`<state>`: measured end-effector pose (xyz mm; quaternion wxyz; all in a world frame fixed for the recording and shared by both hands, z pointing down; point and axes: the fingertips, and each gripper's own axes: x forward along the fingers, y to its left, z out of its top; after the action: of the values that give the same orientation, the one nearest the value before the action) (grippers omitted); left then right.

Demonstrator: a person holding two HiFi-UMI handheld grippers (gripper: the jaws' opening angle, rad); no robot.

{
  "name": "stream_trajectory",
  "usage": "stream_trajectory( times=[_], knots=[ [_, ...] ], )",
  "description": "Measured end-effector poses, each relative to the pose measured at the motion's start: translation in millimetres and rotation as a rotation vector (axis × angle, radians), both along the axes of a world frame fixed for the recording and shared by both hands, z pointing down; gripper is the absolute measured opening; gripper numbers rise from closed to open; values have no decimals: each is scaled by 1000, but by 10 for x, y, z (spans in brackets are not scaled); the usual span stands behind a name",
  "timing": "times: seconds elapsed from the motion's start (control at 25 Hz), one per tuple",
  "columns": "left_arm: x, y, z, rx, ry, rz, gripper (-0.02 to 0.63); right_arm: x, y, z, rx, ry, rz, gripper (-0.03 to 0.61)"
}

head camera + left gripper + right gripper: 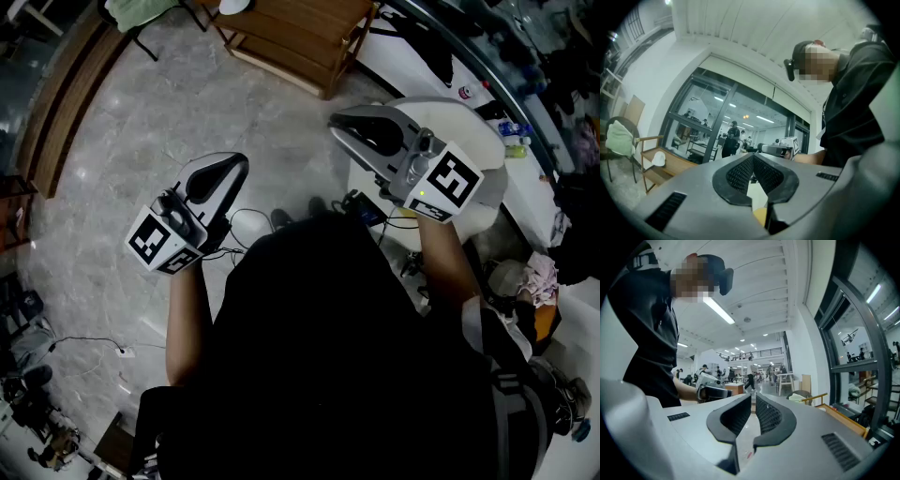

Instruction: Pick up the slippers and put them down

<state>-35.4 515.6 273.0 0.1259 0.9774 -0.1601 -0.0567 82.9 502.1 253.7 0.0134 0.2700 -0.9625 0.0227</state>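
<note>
grey stone floor (141,122) lies under both grippers, and the slippers cannot be picked out on it with any certainty. two small dark shapes (279,219) lie just past the person's black torso (337,356), lower than the two grippers and between them. they are too dim to tell whether they are slippers or feet, and neither gripper touches them.

the left gripper (241,163) points level above the floor. its ribbed pads (740,174) meet at the tips with nothing between them. the right gripper (336,119) points level beside a white table (487,202), its jaws drawn close with only a thin slit left and nothing in it.

the torso fills the lower middle of the head view and covers the floor at the person's feet. both gripper views look out across the room at glass walls, over the top of the floor. a wooden bench (300,37) is cut off by the top edge.
</note>
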Motion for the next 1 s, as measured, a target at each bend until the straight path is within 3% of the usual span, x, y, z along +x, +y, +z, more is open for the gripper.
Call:
stream_trajectory(
  times=[0.52,1.0],
  knots=[
    [121,149,23,-34,-12,-33,12,-153,132,63,-32,-54,-77,38],
    [159,183,26,-61,-35,-116,12,89,147,46,-40,-91,-89,40]
  ],
)
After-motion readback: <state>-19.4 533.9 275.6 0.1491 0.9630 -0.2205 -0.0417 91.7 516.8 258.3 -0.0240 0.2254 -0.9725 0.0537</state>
